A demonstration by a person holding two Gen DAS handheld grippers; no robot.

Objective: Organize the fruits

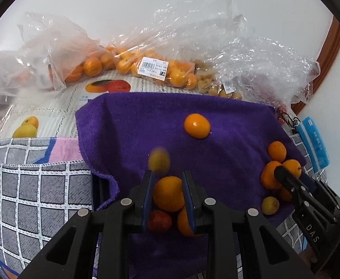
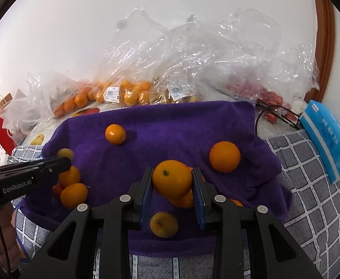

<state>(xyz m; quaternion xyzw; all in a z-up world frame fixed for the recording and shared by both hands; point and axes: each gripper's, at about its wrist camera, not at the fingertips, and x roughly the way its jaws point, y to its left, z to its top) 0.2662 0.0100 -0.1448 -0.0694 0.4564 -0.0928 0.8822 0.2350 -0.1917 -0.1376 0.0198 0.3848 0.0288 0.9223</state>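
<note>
Left hand-held gripper (image 1: 167,179) clamps narrowly on a small blurred yellowish fruit (image 1: 159,161) at its fingertips, above an orange (image 1: 168,194) and a red fruit (image 1: 159,220) on the purple towel (image 1: 128,125); right hand-held gripper (image 2: 172,181) pinches a stemmed orange (image 2: 172,179) between its blue pads, over the right-hand pile. Loose fruit sits in two clusters on the towel with one orange (image 2: 115,134) alone farther back, likely sorted by kind, the cloth stopping rolling. Far behind, clear plastic bags (image 1: 146,67) hold oranges, small yellow fruit and red fruit.
</note>
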